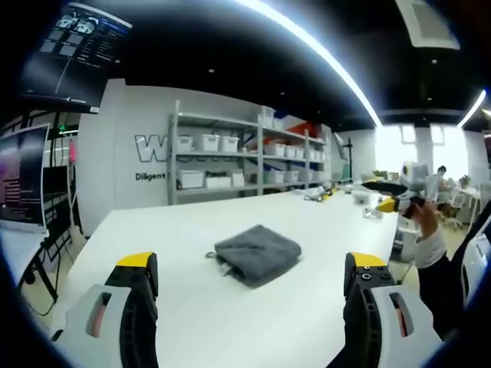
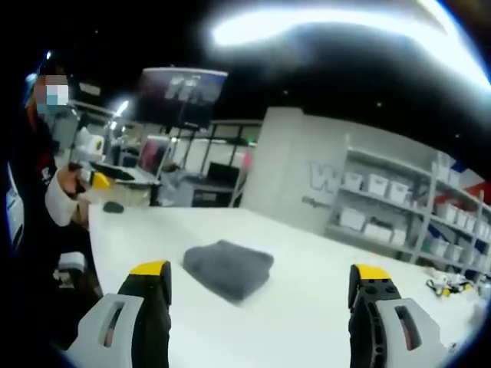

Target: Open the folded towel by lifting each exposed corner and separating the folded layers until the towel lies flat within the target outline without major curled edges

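White table (image 1: pixel 230 322) runs under both views. Nearest, the left gripper (image 1: pixel 253 280) stands with its jaws spread wide and holding nothing; the right gripper (image 2: pixel 261 280) is likewise wide and bare. Beyond the tips, apart from them, a grey towel (image 1: pixel 257 254) lies folded on the table. Farther back stand shelves (image 1: pixel 245 157) of white bins against a wall.
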Available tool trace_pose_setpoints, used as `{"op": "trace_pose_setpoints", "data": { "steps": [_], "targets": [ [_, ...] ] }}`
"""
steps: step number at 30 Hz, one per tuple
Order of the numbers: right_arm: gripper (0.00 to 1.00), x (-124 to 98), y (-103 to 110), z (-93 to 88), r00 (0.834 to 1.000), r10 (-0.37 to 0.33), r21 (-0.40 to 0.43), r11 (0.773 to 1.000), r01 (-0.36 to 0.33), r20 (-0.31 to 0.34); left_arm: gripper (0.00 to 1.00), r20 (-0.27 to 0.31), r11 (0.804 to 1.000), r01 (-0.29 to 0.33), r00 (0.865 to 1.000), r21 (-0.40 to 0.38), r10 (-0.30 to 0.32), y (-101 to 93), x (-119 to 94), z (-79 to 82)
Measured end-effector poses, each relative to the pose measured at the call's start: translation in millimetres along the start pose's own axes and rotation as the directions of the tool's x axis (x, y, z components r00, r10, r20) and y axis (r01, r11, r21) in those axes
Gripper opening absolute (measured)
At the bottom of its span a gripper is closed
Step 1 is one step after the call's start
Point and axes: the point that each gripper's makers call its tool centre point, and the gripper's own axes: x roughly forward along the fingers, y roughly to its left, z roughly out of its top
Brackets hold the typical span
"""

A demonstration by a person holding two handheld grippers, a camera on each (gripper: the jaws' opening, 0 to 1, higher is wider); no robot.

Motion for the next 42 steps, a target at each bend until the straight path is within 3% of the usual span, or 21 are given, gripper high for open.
{"op": "trace_pose_setpoints", "data": {
  "steps": [42],
  "targets": [
    [0.91, 21.1, 1.9, -16.5, 1.000, 0.013, 0.000, 1.000, -0.013, -0.014, 0.99, -0.018, 1.000, 0.007, 1.000, 0.011, -0.007, -1.0, 1.0, -2.9]
  ]
}}
